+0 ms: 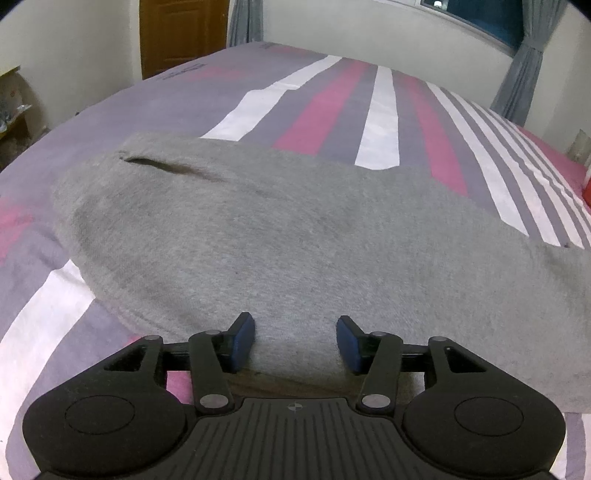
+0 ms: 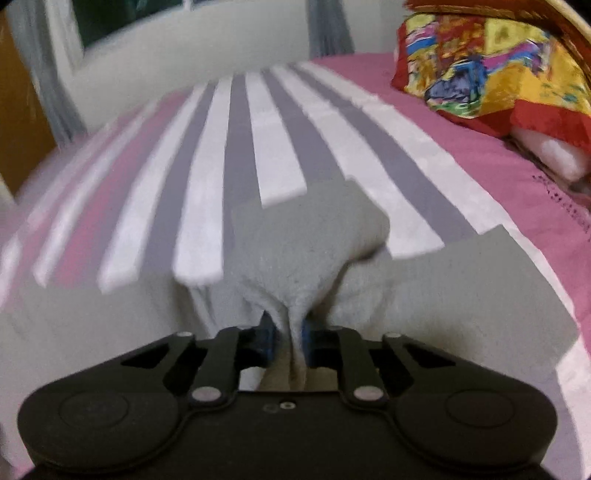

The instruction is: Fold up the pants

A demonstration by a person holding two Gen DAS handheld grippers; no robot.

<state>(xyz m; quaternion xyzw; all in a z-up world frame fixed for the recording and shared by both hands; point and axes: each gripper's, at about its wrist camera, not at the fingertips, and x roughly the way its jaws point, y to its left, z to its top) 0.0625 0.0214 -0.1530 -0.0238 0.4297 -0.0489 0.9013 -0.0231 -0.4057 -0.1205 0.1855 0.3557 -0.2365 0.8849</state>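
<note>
Grey sweatpants [image 1: 258, 236] lie flat across the striped bed, with a pocket slit [image 1: 162, 166] at the upper left. My left gripper [image 1: 295, 341] is open, its blue pads [image 1: 242, 341] wide apart over the near edge of the pants, holding nothing. In the right wrist view my right gripper [image 2: 290, 338] is shut on a pinched fold of the grey pants [image 2: 306, 240]. The cloth bunches up between the pads and the leg ends spread out beyond and to the right [image 2: 480, 288].
The bed cover [image 1: 380, 118] has pink, white and purple stripes. A colourful folded quilt [image 2: 491, 70] lies at the bed's far right. A wooden door [image 1: 181, 33], curtains [image 1: 524, 74] and a window stand beyond the bed.
</note>
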